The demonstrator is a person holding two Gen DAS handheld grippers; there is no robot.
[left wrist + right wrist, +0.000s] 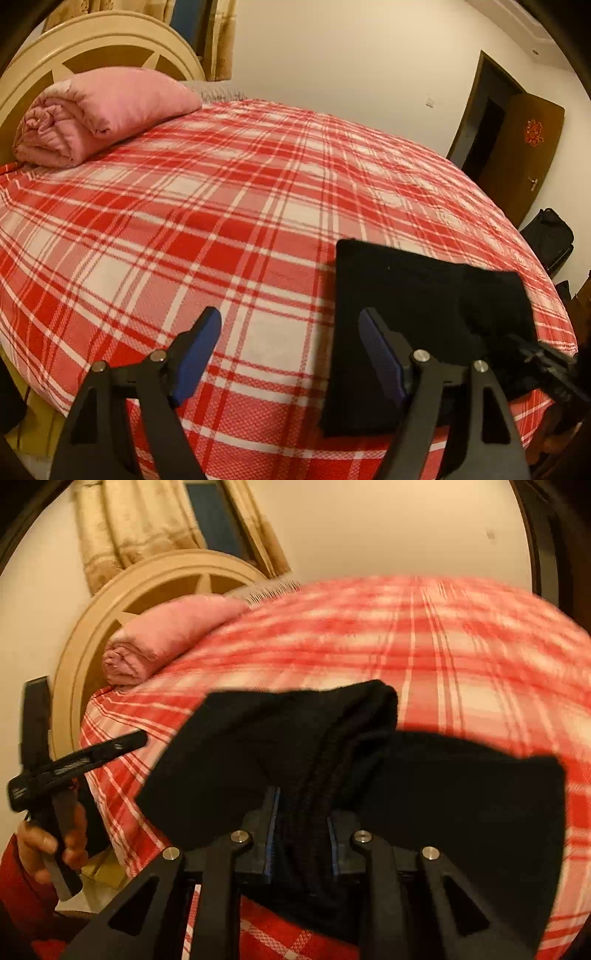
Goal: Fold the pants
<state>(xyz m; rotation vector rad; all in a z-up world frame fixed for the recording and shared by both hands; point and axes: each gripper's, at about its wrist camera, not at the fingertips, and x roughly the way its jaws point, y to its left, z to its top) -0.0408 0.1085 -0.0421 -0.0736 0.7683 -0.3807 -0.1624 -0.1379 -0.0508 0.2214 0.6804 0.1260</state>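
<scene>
The black pants (424,317) lie folded near the front right edge of the bed with the red plaid sheet (221,221). My left gripper (290,325) is open and empty, just left of the pants, its right finger over their left edge. My right gripper (303,805) is shut on a bunched part of the black pants (332,760) and lifts that part above the bed. The right gripper also shows at the right edge of the left wrist view (546,362). The left gripper shows at the left of the right wrist view (74,760), held in a hand.
A rolled pink quilt (99,114) lies at the head of the bed against the cream headboard (110,44). A brown door (524,158) stands open at the right, with a dark bag (550,236) on the floor. Curtains (147,524) hang behind the headboard.
</scene>
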